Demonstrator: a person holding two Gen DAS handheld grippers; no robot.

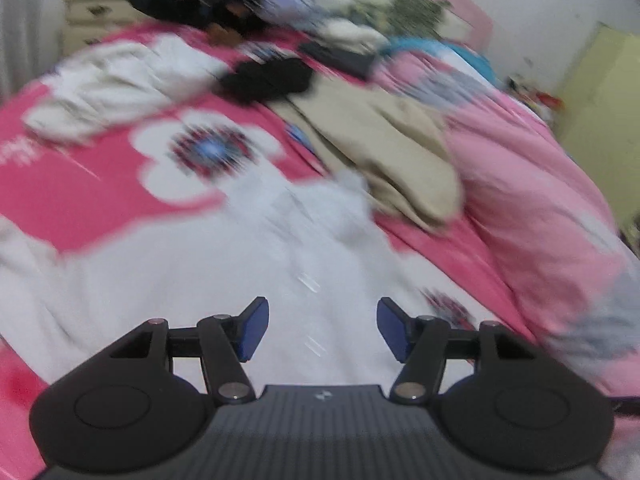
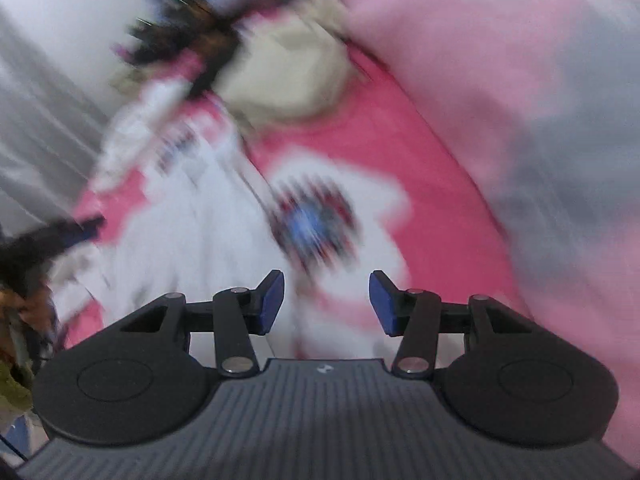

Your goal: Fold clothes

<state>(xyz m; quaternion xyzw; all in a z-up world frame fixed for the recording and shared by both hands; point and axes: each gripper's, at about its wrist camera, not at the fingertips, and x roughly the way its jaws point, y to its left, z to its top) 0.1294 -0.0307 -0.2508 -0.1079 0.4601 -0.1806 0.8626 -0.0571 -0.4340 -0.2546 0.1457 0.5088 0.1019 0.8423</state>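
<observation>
A white garment [image 1: 224, 264] lies rumpled on a pink flowered bedspread [image 1: 80, 200], directly below both grippers. The left gripper [image 1: 322, 328] and right gripper [image 2: 326, 304] are spread apart, holding nothing. The cloth looks light, soft and floppy; an edge or corner seems the best hold. Beige trousers [image 1: 384, 152] and a pink quilt [image 1: 540, 184] crowd just beside it.

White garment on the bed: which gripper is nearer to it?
Too close to call. The left gripper hangs open over the white garment; the right gripper is open above its edge by the flower print. Neither visibly grips it; blur hides contact.
</observation>
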